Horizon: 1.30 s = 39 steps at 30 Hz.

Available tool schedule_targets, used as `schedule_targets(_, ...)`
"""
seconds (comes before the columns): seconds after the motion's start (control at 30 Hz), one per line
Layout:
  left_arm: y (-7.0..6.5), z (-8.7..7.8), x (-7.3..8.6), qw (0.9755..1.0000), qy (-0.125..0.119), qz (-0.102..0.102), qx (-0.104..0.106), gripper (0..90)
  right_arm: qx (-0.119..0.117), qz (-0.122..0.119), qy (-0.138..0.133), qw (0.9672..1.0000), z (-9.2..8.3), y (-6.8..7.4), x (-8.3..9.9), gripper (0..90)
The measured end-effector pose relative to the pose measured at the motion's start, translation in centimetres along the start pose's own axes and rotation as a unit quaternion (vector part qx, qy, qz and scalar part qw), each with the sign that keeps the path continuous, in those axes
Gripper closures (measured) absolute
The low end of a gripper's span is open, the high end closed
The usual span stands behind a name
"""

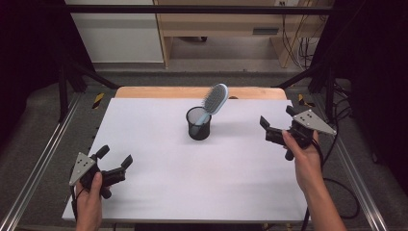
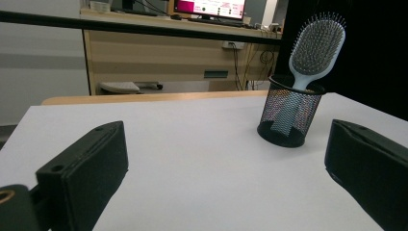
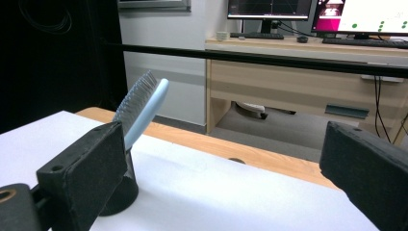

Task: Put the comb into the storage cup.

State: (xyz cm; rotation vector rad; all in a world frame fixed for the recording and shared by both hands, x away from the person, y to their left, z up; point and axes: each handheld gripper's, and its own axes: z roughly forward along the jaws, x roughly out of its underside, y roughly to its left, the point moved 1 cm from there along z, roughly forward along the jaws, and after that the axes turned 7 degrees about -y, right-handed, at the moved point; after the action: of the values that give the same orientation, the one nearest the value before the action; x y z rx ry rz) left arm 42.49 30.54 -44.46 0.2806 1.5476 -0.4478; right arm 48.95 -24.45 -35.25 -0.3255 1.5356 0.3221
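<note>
A pale blue hairbrush (image 1: 214,99) (image 2: 315,48) (image 3: 142,108) stands handle-down in a black mesh cup (image 1: 198,123) (image 2: 288,115) near the middle back of the white table (image 1: 183,178), leaning to the right. My left gripper (image 1: 115,161) rests open near the front left corner, with nothing between its jaws (image 2: 226,159). Far to the right of the cup, my right gripper (image 1: 276,122) is held open and empty (image 3: 216,163). The cup's base (image 3: 120,195) peeks out behind the right gripper's left jaw.
A wooden strip (image 1: 192,91) borders the table's far edge. Metal rails (image 1: 38,168) run along both sides. Beyond stands a wooden desk (image 3: 308,72) with monitors (image 3: 365,14) and cables.
</note>
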Motion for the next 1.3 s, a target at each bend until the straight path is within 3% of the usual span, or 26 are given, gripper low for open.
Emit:
schedule_targets(0.3, -0.1, -0.6, -0.1, 1.0000, -0.003, -0.001, 0.005, 1.4, 0.001, 0.002, 0.001, 1.0000, -2.4, -0.8, 1.3, 2.9)
schedule_targets(0.63, 0.3, -2.1, -0.3, 0.9999, -0.015, -0.008, -0.002, 1.8, 0.004, 0.022, -0.003, 0.9997, -4.5, -1.2, 2.9, 1.6)
schedule_targets(0.77, 0.6, -2.6, -0.3, 0.9998, -0.017, -0.010, -0.004, 1.7, 0.010, 0.012, 0.003, 0.9999, -5.1, -1.2, 3.5, 1.6)
schedule_targets(0.87, 0.8, -2.6, -0.4, 0.9996, -0.021, -0.016, -0.008, 1.7, 0.011, 0.010, 0.000, 0.9999, -5.5, -1.2, 4.1, 1.6)
schedule_targets(1.3, 0.5, -2.3, -0.1, 0.9999, -0.013, -0.007, 0.001, 1.6, 0.005, 0.011, 0.011, 0.9999, -7.1, -1.3, 6.9, 2.7)
